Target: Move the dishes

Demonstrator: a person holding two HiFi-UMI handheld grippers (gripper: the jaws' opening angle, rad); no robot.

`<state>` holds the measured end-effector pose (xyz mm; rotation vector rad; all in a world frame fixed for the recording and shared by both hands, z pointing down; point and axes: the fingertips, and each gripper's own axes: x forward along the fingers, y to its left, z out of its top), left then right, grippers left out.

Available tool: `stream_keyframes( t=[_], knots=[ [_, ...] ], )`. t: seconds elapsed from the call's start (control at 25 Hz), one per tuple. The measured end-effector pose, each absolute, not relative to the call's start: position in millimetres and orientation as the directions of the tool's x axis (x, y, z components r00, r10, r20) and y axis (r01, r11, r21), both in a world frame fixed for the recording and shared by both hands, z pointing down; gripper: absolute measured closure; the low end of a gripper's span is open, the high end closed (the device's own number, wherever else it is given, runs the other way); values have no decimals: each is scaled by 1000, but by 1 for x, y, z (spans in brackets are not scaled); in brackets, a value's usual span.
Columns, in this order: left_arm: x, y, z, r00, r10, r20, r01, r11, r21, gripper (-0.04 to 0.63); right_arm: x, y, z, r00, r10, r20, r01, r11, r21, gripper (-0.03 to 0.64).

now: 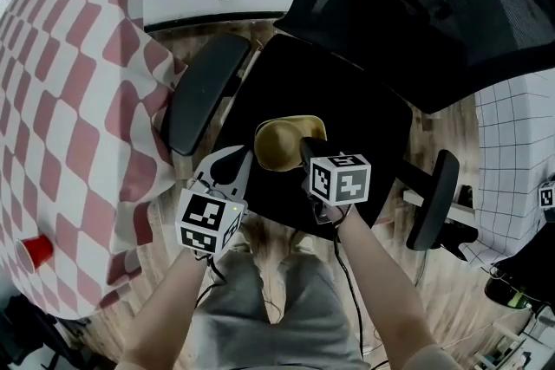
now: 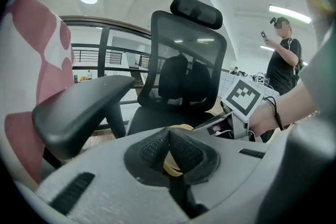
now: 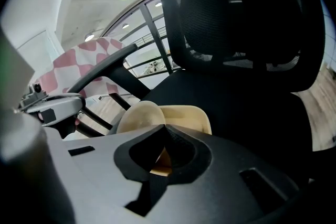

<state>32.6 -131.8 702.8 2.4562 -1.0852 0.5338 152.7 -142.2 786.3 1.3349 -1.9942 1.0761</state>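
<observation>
Dishes (image 1: 282, 143), rim between right fingers (image 1: 309, 155)

1. Chair seat (image 1: 347, 91) lies bare from 12 to 3 o'clock of the dishes (image 1: 282, 143).
2. Left armrest (image 1: 204, 91) blocks 10 o'clock, right armrest (image 1: 434, 199) 4 o'clock, backrest (image 1: 416, 4) 1 o'clock.
3. Checked worktop (image 1: 61, 100) crowds 9 o'clock.

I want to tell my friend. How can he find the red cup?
Look at the red checked tablecloth, left of the black office chair. Near its end by the person sits the red cup, round and solid red, unlike the flat squares.
</observation>
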Motion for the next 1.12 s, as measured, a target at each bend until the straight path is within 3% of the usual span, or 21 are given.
stream_keyframes(
  t=[0.36,1.12],
  knots=[
    [22,-127,624,608,-656,447,-780,-599,183,581,156,-141,697,-394,-597,699,-918,218,-332,595],
    [-7,-63,296,574,-791,212,-810,-586,3,581,157,-104,307,-459,-806,373,-886,385,-258,595]
  ],
)
